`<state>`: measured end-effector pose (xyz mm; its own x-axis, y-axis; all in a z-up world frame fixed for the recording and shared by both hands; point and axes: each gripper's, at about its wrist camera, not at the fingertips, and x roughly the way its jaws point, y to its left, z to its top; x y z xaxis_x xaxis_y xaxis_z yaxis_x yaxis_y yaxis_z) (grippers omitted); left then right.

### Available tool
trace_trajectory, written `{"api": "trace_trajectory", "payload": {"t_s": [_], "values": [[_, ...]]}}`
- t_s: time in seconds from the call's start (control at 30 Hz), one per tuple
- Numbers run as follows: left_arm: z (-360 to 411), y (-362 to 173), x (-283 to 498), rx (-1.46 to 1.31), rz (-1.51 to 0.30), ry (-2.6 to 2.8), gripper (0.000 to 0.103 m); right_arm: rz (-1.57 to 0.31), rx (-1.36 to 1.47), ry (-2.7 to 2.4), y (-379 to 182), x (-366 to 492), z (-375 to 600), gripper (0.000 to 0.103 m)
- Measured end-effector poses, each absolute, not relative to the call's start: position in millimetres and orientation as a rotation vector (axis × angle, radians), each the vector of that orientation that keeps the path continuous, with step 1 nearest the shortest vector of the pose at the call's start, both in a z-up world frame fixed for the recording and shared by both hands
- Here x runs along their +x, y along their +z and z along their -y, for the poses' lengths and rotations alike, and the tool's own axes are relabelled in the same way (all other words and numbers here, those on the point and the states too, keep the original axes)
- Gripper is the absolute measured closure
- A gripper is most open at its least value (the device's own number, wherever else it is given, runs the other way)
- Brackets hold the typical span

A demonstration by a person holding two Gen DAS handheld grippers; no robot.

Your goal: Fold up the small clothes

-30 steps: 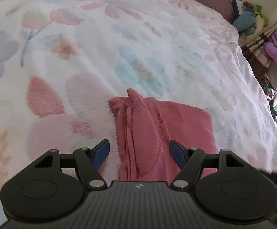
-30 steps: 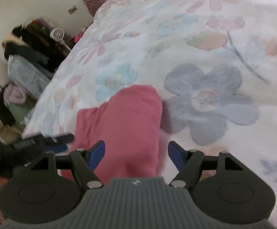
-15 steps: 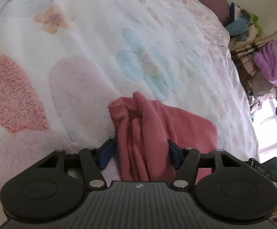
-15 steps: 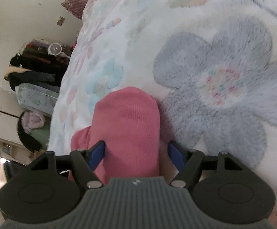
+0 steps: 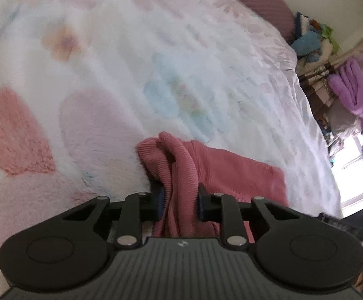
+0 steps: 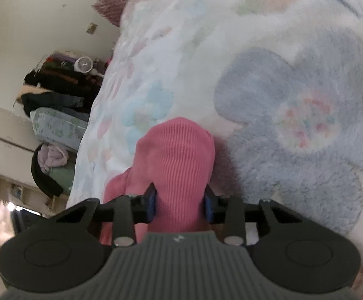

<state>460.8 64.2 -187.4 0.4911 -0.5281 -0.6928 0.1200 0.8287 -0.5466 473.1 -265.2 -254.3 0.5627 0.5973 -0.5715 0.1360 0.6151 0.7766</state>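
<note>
A small pink ribbed garment [image 5: 231, 172] lies partly folded on a fluffy floral blanket [image 5: 131, 75]. My left gripper [image 5: 180, 200] is shut on a bunched fold at one end of the garment. In the right wrist view the same pink garment [image 6: 179, 160] rises as a rounded fold, and my right gripper [image 6: 180, 203] is shut on it from both sides. The blue pads [image 6: 151, 203] press into the cloth. The cloth hides the inner faces of the pads.
The floral blanket [image 6: 294, 100] covers the whole bed. A maroon pillow [image 5: 256, 5] lies at the head. Piles of clothes [image 5: 351, 92] stand beyond the bed's right edge, and dark clothes and a bag [image 6: 56, 95] beyond the other edge.
Both grippers moved down onto the pink garment and closed on it, from wide open a second ago to clamped on folds now.
</note>
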Motion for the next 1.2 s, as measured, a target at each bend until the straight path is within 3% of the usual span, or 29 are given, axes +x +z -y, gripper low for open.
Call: {"api": "trace_trajectory", "payload": {"t_s": [0.33, 0.77, 1.0, 1.2], "values": [[-46, -106, 385, -0.315, -0.746, -0.382, 0.078, -0.792, 0.658, 0.372, -166, 430, 245, 0.073], [-42, -8, 259, -0.272, -0.546, -0.500, 0.078, -0.620, 0.561, 0.436, -62, 290, 254, 0.073], [-40, -3, 200, -0.339, -0.584, -0.589, 0.078, -0.628, 0.557, 0.431, -30, 204, 269, 0.073], [-28, -34, 181, -0.360, -0.670, -0.648, 0.078, -0.672, 0.575, 0.414, -42, 144, 289, 0.073]]}}
